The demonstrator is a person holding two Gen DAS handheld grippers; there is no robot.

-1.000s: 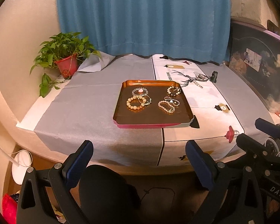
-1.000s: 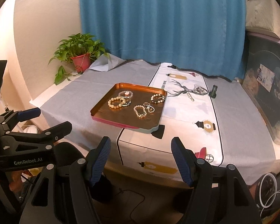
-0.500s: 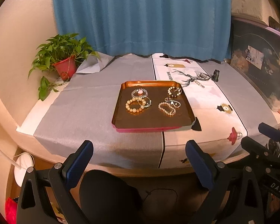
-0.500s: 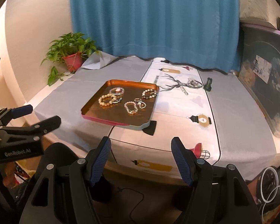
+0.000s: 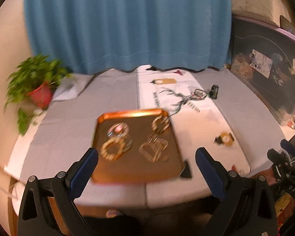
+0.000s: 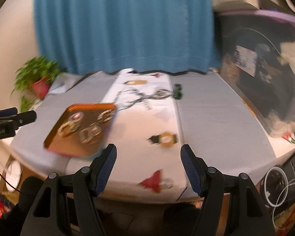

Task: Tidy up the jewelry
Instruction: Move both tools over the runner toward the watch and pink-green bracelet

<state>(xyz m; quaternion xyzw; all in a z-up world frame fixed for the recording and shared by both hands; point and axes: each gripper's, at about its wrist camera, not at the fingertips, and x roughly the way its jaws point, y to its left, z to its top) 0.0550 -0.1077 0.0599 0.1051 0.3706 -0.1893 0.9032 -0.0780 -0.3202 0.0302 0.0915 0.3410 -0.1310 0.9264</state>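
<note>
Bracelets (image 5: 113,151) lie in the orange tray (image 5: 135,172) on the desk (image 5: 68,129). Approach step: left tool (image 5: 146,166) spread, empty; right tool (image 6: 148,166) opening, empty. Next: descend over one bracelet.

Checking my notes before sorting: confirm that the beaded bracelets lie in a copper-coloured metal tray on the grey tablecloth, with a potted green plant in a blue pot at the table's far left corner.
One detail is wrong: the potted green plant stands in a red pot, not a blue one, as the left wrist view shows. The beaded bracelets do lie in the copper-coloured metal tray on the grey tablecloth.
</note>
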